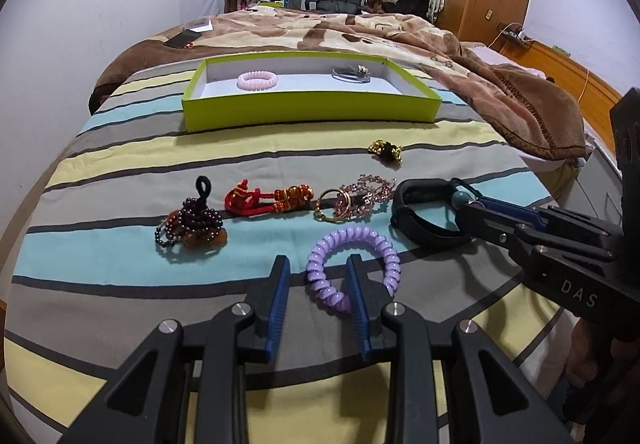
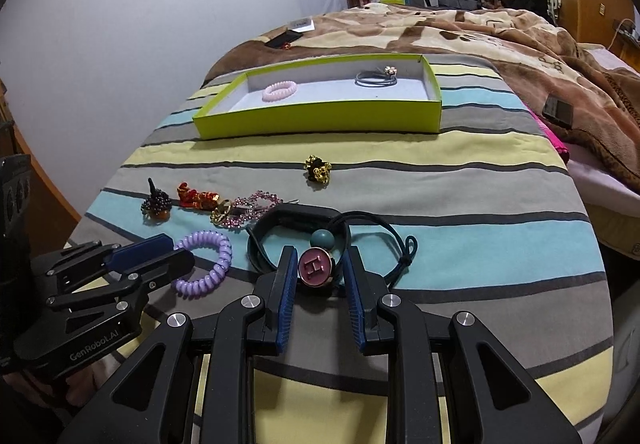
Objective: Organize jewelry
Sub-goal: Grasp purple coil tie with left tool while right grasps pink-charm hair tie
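Sorting is at an early stage. The green tray (image 1: 312, 108) at 12 o'clock on the striped bedspread (image 1: 120, 171) holds 2 items: a pink coil bracelet (image 1: 257, 80) toward its left and a grey hair tie (image 1: 352, 73) toward its right. At least 7 pieces remain on the bed outside it: a gold-and-black cluster (image 1: 386, 151), dark bead bracelet (image 1: 191, 222), red cord bracelet (image 1: 268, 199), pink crystal piece with gold ring (image 1: 354, 199), black band (image 1: 426, 213), purple coil tie (image 1: 352, 268) and a hair tie with an H button (image 2: 318, 267). The left gripper (image 1: 318, 276) has jaws apart, straddling the near left arc of the purple coil without clamping. The right gripper (image 2: 318, 264) has jaws apart either side of the H button, not closed on it. Judged next: both close and carry to the tray.
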### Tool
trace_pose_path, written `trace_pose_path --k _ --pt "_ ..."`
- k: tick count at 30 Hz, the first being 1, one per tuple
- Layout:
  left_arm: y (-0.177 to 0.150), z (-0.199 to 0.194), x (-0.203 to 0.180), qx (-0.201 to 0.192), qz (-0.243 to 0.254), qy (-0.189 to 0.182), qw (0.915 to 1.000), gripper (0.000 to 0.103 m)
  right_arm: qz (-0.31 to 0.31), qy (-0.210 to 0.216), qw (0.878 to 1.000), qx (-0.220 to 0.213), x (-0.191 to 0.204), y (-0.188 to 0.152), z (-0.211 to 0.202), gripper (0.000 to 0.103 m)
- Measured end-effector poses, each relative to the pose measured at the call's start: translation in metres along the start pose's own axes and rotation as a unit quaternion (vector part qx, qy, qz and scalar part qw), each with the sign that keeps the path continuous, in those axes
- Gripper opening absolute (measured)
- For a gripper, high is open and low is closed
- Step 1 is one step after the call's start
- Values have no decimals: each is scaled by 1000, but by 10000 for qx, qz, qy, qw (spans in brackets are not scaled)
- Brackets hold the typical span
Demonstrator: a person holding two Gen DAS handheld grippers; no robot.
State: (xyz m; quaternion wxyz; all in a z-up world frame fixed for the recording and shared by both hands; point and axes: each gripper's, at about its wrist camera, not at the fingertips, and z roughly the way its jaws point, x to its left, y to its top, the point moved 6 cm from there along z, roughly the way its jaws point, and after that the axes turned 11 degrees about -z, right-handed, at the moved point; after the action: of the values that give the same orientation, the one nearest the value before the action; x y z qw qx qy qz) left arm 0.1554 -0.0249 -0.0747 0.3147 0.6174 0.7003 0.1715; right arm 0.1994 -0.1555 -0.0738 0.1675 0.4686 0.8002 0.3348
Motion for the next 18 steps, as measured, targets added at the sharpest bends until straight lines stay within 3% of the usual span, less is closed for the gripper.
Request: trace_pose_path --k 5,8,18 --pt "-2 -1 -2 -27 88 114 9999 29 19 -90 10000 -14 0 -1 -3 19" --pt "-2 0 -4 -30 142 123 9998 13 56 -119 9999 -48 -2 -1 -6 19" --pt "-3 -8 -4 -49 18 -146 9999 10 200 -64 9995 -215 -7 -2 -17 19"
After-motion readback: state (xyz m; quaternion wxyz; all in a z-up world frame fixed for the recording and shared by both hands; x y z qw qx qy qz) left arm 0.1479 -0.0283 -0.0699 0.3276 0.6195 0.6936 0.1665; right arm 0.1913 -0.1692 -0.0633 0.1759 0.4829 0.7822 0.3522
